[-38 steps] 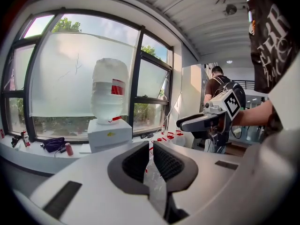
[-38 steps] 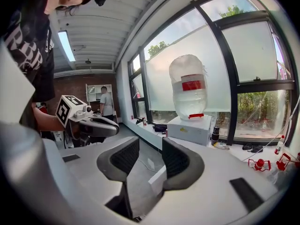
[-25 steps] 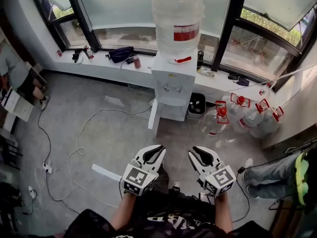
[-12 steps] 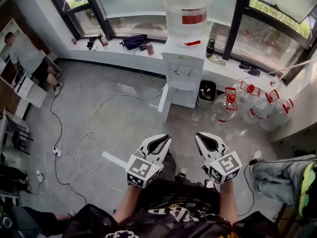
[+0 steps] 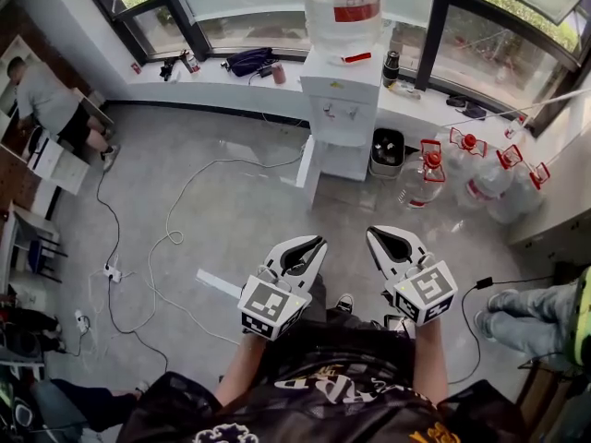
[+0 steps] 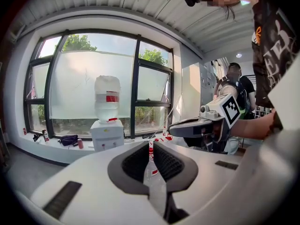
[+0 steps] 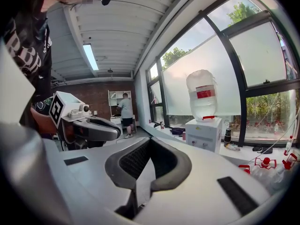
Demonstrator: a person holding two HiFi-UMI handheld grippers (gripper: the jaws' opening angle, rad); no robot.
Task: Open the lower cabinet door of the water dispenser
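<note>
Left tool [image 5: 319,242] and right tool [image 5: 372,233] were shut, empty. Dispenser [image 5: 340,109] stood well ahead, centred between them, neither clearly nearer.

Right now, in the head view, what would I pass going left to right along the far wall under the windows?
Black bag → pink cup → water dispenser → dark flask → water jugs with red handles, on the floor.
</note>
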